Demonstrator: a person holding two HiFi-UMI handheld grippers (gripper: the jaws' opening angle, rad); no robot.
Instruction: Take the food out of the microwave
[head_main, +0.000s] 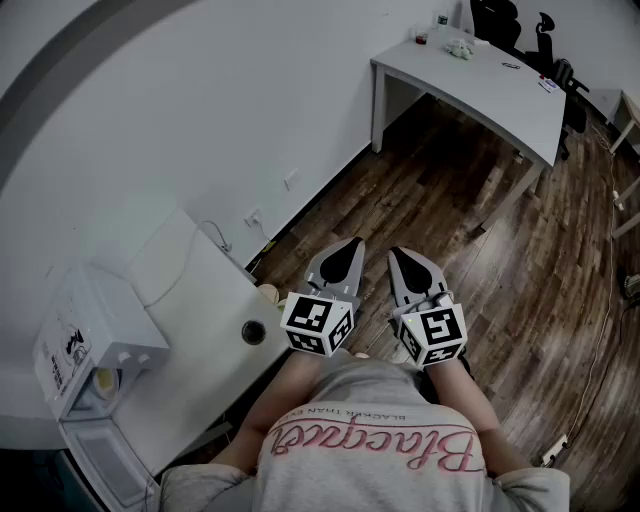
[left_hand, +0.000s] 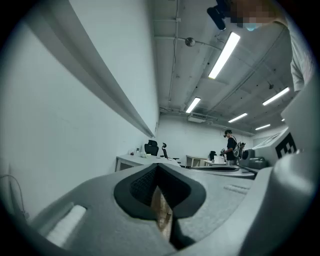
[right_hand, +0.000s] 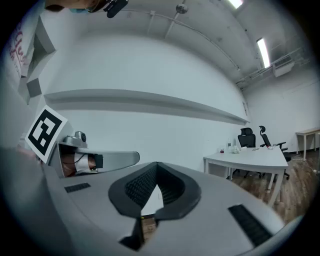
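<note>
Seen from above, a person in a grey cotton shirt (head_main: 370, 450) with pink script lettering holds two grey plastic grippers side by side and level over the floor. The left gripper (head_main: 345, 258) has its jaws closed, the ribbed black pads meeting at the tip with nothing between them. The right gripper (head_main: 405, 265) has its jaws together in the same way and is also empty. Each carries a cube of black-and-white square markers. To the person's left, a smooth white counter (head_main: 190, 290) stands against the wall, with a small dark round cup (head_main: 253, 332) near its edge, just beside the left gripper. At the counter's end, well apart from both grippers, sits a boxy white microwave (head_main: 75, 330). Its door (head_main: 100, 460) appears to hang open, and the food (head_main: 103, 381), a pale yellow round shape, rests inside at the opening. Beyond the grippers stretches a dark wood plank floor (head_main: 480, 230), then a white curved desk (head_main: 480, 85) and black office chairs (head_main: 497, 20). Across the room another person (left_hand: 231, 146) stands under ceiling tube lights.
</note>
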